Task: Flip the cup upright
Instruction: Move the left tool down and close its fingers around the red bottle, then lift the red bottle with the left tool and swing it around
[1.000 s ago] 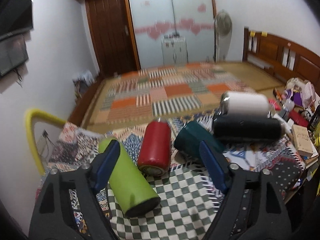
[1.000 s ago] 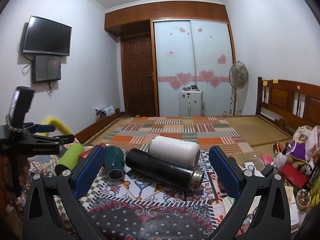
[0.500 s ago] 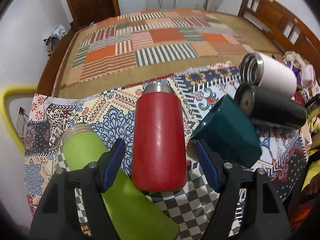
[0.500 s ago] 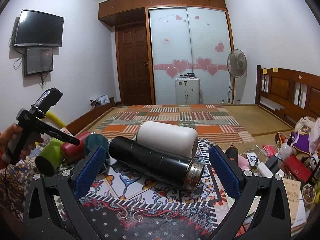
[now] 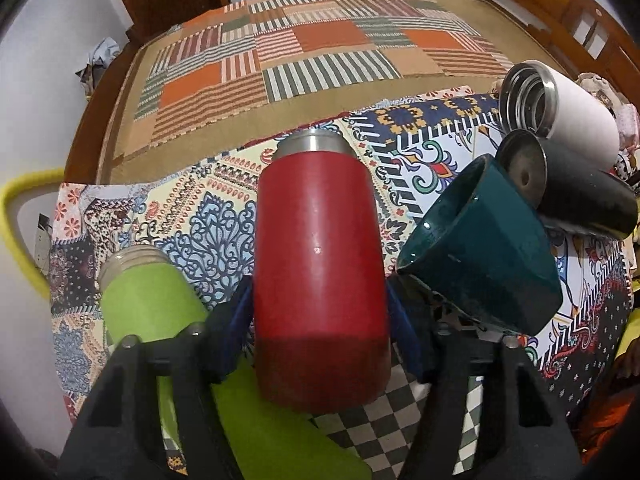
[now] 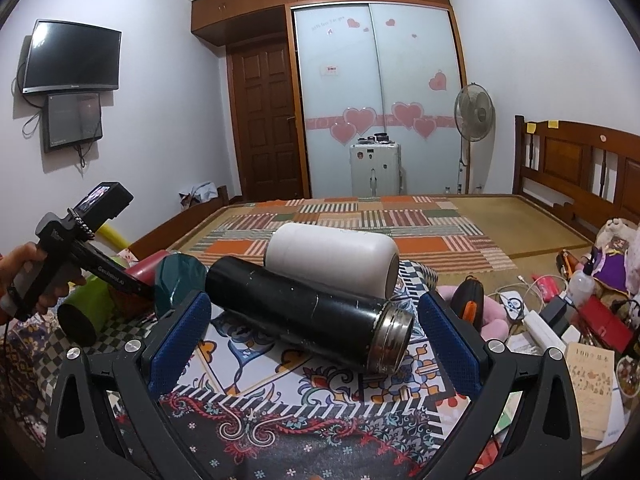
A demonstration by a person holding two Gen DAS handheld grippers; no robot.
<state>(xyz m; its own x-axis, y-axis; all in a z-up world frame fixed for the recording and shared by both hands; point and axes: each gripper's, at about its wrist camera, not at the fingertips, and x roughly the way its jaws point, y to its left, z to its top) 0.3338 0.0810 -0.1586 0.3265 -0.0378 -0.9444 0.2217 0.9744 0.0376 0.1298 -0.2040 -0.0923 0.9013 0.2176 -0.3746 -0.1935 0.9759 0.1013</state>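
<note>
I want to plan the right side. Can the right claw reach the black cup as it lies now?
Probably yes. The black cup lies on its side directly ahead of the open right claw, nothing between them. The white cup touches it only behind.

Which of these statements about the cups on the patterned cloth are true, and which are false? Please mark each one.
1. The red metal cup lies on its side between the fingers of the left tool. True.
2. The lime green cup stands upright. False: it lies on its side, beside the red one.
3. The right tool is clamped on the long black steel flask. False: its fingers are wide apart, and the flask lies untouched beyond them.
4. The white cup lies behind the black flask in the right wrist view. True.
5. The dark teal cup is on the far side of the white cup, away from the red cup. False: it lies between the red cup and the black flask.
</note>
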